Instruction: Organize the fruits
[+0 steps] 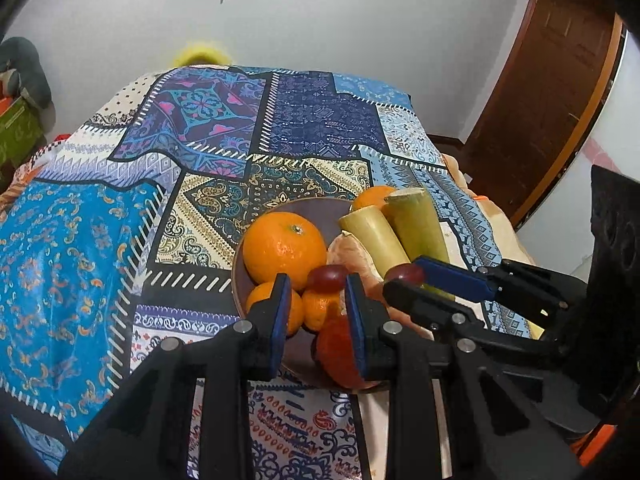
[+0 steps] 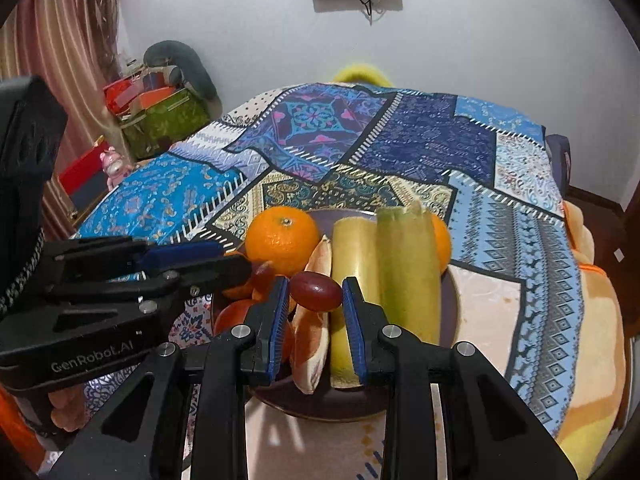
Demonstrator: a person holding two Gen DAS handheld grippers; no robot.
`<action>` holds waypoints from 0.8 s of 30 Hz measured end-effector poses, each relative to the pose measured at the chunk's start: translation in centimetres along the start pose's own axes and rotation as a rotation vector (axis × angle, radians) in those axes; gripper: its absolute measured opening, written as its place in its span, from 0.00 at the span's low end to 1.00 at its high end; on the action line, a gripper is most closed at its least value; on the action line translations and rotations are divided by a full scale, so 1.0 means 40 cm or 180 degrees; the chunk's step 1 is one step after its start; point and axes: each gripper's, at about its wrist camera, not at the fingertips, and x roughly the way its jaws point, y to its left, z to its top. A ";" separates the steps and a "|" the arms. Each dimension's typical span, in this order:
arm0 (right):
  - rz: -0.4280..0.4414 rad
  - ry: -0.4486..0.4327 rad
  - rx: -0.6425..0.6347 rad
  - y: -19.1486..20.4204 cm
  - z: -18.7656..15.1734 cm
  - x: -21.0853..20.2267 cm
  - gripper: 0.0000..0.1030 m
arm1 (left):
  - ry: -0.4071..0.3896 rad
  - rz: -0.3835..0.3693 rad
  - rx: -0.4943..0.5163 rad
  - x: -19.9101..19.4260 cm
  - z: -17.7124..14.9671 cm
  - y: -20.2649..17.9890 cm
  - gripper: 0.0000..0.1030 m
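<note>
Right wrist view shows your right tongs [image 2: 315,312] with the blue pads [image 2: 353,322] set on either side of a dark red oval grape [image 2: 315,291]; the grape spans the gap and appears pinched between them. Below it lies a brown round plate [image 2: 451,308] on a desk covered by a blue patchwork-pattern cloth [image 2: 404,140]. On the plate you have a large round orange [image 2: 282,239], a peeled pale-orange citrus segment [image 2: 316,320], and two long yellow-green cut stalks [image 2: 384,264] lying side by side, with another orange [image 2: 441,240] partly hidden behind them.

Your left tongs [image 2: 248,268] come in from the left of that view, their tip at a second red grape [image 2: 262,276] beside the large orange.

In the left wrist view your left tongs [image 1: 316,304] stand apart, and whether the second grape [image 1: 327,278] at their tips is gripped, you cannot tell. Beneath them sit two small mandarins [image 1: 320,308] and a red-orange round fruit [image 1: 340,352] at the plate's near rim.
</note>
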 end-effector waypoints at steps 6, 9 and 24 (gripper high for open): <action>0.0010 0.0061 0.0027 -0.006 0.002 0.005 0.28 | -0.0024 0.0004 -0.0040 -0.014 0.002 0.006 0.25; -0.0013 0.0021 0.0011 -0.001 0.005 -0.012 0.33 | -0.0069 0.0050 -0.0031 -0.040 0.001 0.007 0.25; -0.0126 -0.0785 0.0050 0.048 0.053 -0.346 0.33 | -0.0995 0.0180 0.0142 -0.443 -0.001 -0.104 0.25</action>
